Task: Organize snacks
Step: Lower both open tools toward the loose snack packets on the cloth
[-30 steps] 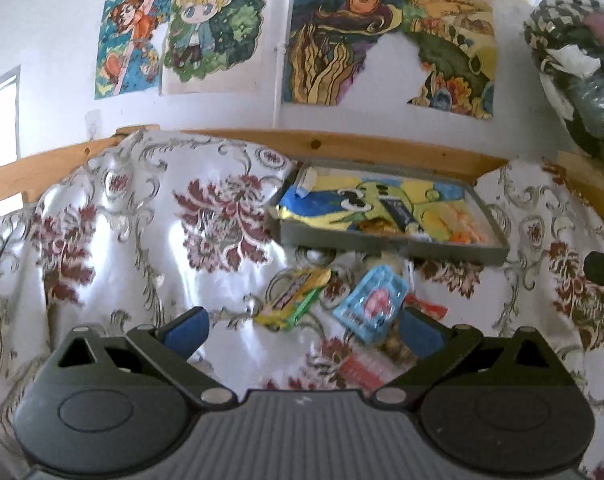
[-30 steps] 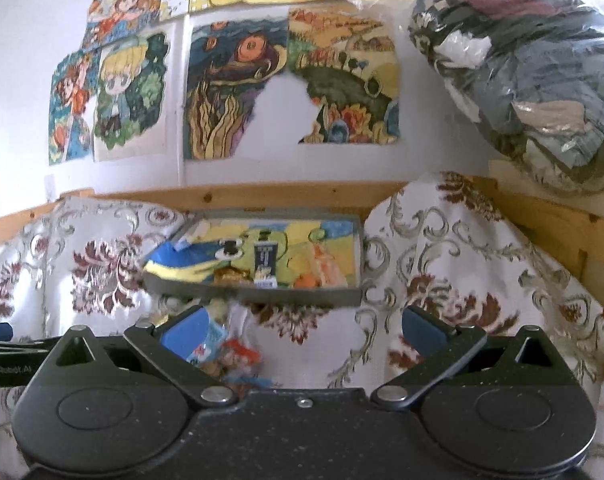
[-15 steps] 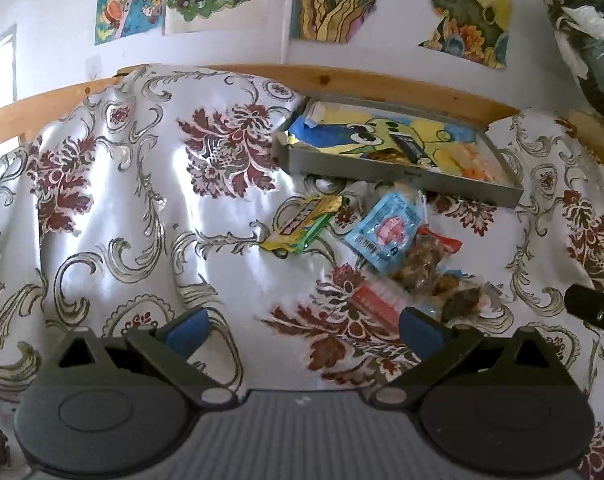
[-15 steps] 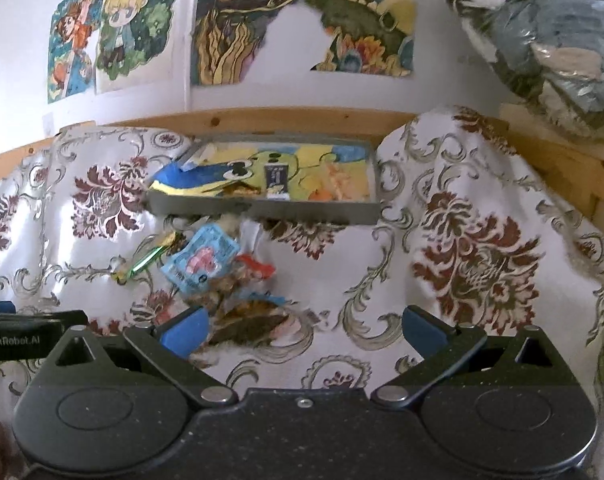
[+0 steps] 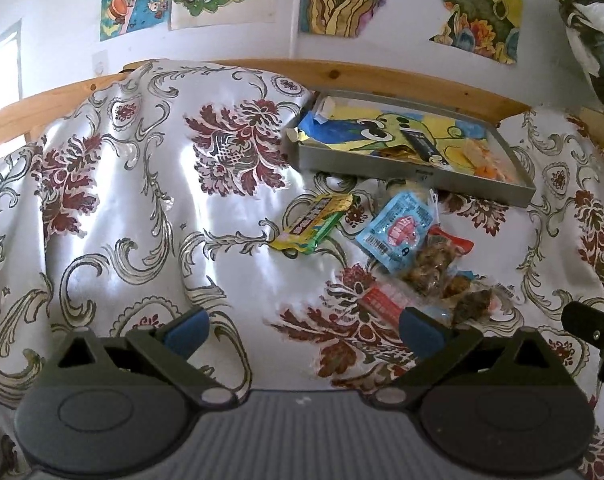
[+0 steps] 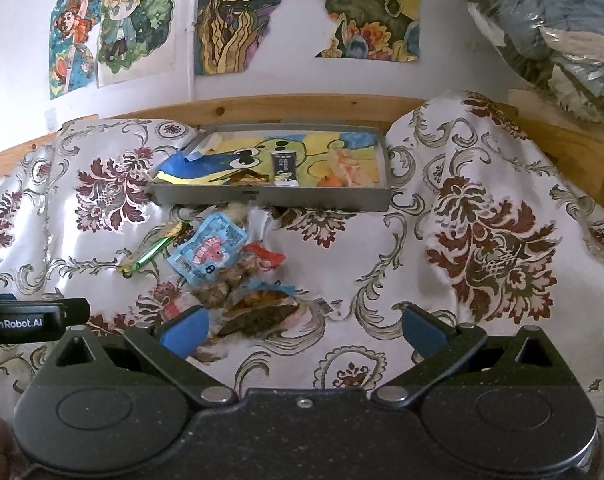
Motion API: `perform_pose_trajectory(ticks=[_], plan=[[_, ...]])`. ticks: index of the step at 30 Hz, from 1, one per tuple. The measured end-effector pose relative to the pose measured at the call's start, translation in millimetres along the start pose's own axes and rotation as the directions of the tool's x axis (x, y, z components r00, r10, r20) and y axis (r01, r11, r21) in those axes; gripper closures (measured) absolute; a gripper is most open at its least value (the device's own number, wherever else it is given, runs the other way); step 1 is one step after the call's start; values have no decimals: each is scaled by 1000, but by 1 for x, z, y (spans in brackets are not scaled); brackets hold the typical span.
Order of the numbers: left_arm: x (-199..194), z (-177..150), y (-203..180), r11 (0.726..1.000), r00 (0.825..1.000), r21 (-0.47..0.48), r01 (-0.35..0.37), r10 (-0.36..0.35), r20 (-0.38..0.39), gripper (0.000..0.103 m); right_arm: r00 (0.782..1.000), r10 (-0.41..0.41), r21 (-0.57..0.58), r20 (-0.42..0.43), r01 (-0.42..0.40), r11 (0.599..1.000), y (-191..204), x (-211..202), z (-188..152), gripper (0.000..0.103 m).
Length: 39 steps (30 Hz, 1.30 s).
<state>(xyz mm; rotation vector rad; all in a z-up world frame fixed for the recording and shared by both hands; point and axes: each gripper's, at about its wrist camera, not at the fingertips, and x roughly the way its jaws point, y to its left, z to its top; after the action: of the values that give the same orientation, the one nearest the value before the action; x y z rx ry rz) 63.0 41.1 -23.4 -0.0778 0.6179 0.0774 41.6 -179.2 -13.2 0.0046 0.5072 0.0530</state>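
Both views tilted down since earlier | left gripper [image 5: 302,330] spread, empty | right gripper [image 6: 302,330] spread, empty

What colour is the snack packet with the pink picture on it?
Light blue packet, with a pink picture; clearest in the left wrist view.

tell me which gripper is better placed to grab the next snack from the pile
Probably the right gripper: it is open, and the brown snack packet lies just off its left finger. The left gripper, also open, faces mostly bare cloth.
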Motion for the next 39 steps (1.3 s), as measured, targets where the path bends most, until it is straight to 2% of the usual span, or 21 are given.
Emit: perform_pose_trajectory(ticks=[16, 23, 29, 34, 39], plan=[[33, 27, 5, 1000, 1000, -4, 5, -5, 6, 0, 1000, 18, -23, -25, -19, 1000, 11, 20, 5, 1], [60, 42, 4, 998, 998, 9, 65, -65, 23, 0, 999, 6, -35, -44, -8, 999, 15, 38, 8, 1], [84, 47, 2, 995, 995, 22, 98, -98, -4, 0, 996, -6, -49, -86, 2, 999, 22, 54, 6, 1], [94, 42, 1, 996, 998, 58, 60, -60, -14, 0, 990, 4, -57, -141, -12, 998, 34, 74, 2, 1], [101, 40, 8, 998, 998, 40, 51, -50, -32, 0, 985, 2, -45, -175, -10, 999, 52, 97, 5, 1]])
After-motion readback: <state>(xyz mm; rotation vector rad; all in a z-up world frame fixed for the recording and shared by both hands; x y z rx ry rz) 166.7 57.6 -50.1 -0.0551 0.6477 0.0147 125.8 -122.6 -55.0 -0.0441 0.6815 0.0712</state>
